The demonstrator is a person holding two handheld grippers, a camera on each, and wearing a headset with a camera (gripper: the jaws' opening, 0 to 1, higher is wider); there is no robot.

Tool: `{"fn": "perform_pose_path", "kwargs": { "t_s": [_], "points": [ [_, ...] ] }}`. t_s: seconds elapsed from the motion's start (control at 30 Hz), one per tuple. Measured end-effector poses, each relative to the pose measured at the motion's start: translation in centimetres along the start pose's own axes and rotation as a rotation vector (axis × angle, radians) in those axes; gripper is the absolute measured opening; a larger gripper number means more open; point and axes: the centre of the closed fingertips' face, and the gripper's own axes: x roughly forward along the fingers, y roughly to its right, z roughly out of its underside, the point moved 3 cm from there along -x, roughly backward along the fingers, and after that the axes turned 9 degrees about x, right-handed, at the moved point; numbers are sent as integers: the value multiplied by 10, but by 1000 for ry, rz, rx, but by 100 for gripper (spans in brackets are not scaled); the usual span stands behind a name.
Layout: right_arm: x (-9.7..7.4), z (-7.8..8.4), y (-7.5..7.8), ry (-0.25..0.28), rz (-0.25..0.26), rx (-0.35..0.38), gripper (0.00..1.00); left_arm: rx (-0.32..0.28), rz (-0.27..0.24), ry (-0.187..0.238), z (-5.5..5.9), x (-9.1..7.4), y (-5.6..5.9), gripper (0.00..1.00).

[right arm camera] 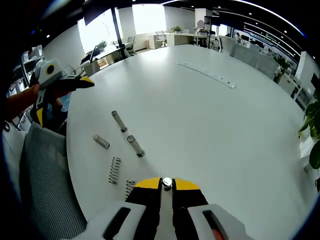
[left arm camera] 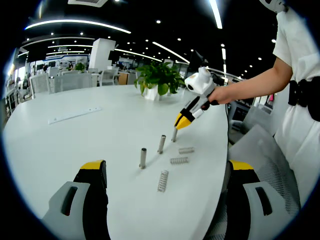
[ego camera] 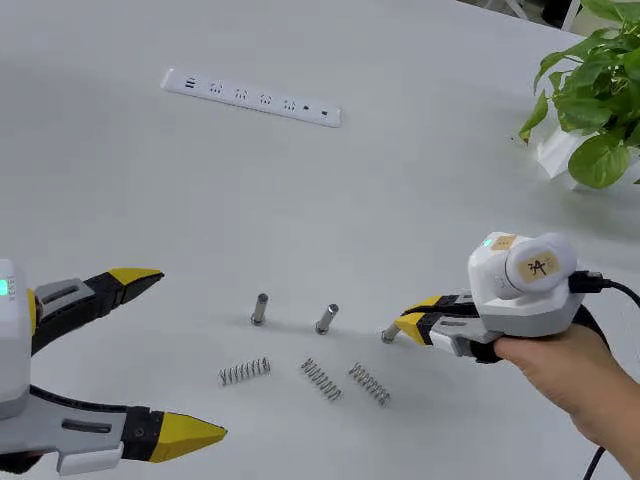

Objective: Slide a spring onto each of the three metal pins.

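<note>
Three loose springs (ego camera: 320,379) (flat on bench (ego camera: 400,150)), right gripper (ego camera: 403,324) pinching end pin (ego camera: 388,336); left gripper (ego camera: 192,353) spread wide.

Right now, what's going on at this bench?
A person holds a gripper in each hand. The right gripper is shut on the right pin, near its top. The left gripper is open and holds nothing, low in the head view. The middle pin and left pin stand bare. The left spring, middle spring and right spring lie flat on the table in front of the pins, none on a pin yet.
</note>
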Motion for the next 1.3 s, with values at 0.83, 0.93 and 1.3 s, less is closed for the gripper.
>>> {"fn": "perform_pose_path", "kwargs": {
  "t_s": [0.83,0.93,1.3],
  "points": [
    [-3,2,-3,9,-5,-23,5,0,3,5,-3,3,1,99],
    [-3,1,-2,9,-3,-27,5,1,3,6,-4,3,1,99],
    [-2,1,-1,12,-3,-25,5,1,4,4,-4,3,1,99]
  ]
}}
